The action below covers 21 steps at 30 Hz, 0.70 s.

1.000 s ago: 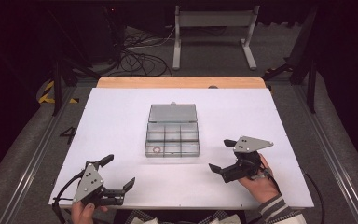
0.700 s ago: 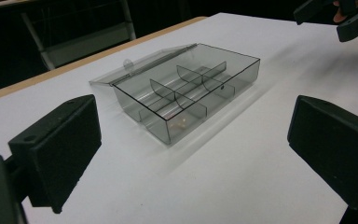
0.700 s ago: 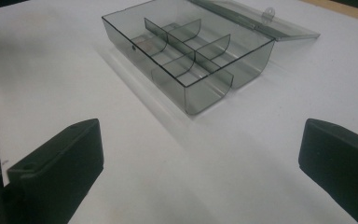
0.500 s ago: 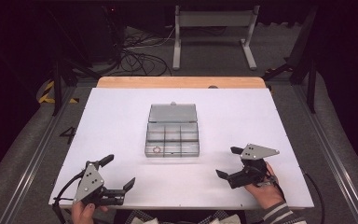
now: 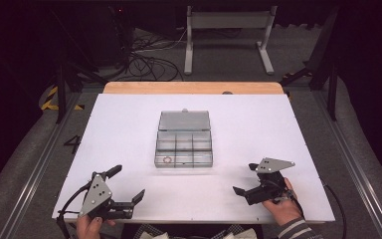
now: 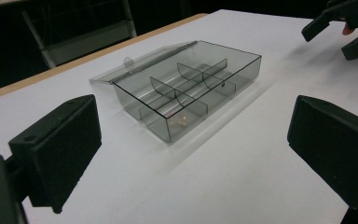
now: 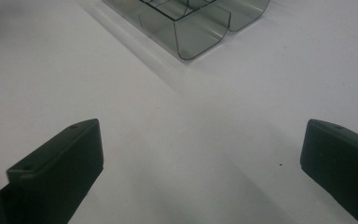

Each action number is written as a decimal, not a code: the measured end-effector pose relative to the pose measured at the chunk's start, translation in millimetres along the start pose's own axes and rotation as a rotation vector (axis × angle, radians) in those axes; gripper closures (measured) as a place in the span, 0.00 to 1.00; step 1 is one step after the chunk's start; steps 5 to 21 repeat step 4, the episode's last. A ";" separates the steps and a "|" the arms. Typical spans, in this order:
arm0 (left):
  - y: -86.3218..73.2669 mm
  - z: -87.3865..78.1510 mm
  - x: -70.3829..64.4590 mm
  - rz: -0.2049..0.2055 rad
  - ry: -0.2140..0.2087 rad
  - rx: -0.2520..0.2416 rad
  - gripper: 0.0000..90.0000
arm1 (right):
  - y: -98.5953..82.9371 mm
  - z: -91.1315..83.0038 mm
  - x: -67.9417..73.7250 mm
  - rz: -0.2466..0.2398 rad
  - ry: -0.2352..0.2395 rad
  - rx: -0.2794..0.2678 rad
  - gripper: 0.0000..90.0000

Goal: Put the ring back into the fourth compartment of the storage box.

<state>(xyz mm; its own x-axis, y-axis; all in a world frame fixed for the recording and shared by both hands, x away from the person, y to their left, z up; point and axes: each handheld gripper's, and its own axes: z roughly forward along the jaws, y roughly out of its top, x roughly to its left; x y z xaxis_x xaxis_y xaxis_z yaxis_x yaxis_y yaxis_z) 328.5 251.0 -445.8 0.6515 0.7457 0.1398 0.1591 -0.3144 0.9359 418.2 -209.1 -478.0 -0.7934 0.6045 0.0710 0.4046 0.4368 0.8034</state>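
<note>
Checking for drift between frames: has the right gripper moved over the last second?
Yes. The right gripper has drawn back toward the person and the table's near edge, farther from the clear compartment box, which stays put.

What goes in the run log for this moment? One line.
left tool: open, empty | right tool: open, empty | box: lid open, mid-table, untouched | ring: in near-left compartment

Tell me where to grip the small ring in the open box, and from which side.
Judging by its pose, come straight down from above: the ring lies flat in the near-left compartment of the clear box, walled on all sides. Pinch across its rim with the left gripper, the closer one.
</note>
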 end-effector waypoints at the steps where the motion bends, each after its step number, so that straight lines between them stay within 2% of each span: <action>1: 0.1 0.3 0.4 0.006 0.004 0.000 0.04 | 0.0 -0.6 -0.2 0.003 0.000 -0.007 0.00; 4: 0.0 0.7 0.4 0.008 0.006 0.003 0.04 | -0.3 -1.2 0.9 -0.011 -0.014 -0.012 0.00; 21: 0.0 0.7 0.4 0.008 0.006 0.003 0.04 | -0.3 -1.2 0.9 -0.011 -0.014 -0.012 0.00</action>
